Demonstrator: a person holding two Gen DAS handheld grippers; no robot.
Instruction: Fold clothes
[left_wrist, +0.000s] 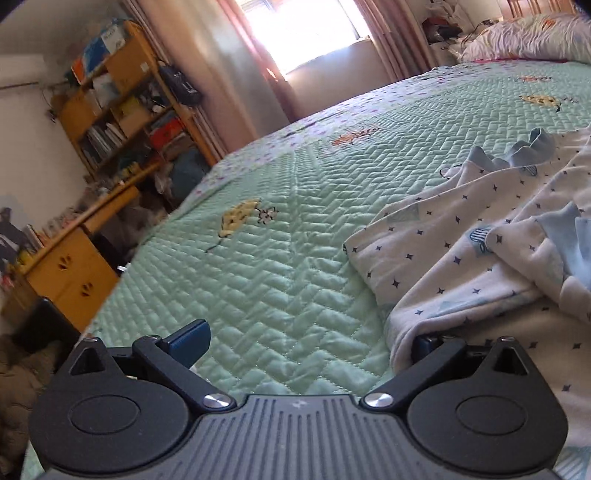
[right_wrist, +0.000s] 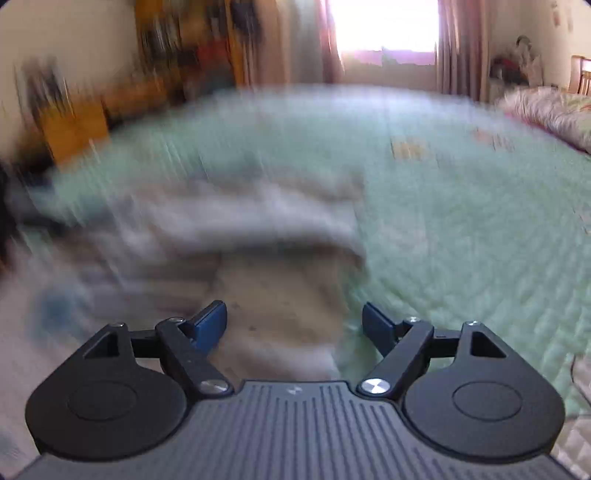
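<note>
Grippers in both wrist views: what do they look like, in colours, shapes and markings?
The left gripper and right gripper look alike: a ribbed grey centre plate with a small pale mark, two rounded black housings with oval insets, black linkage arms on silver pivot screws, and blue finger pads. No cables, hands or sleeves show.
</note>
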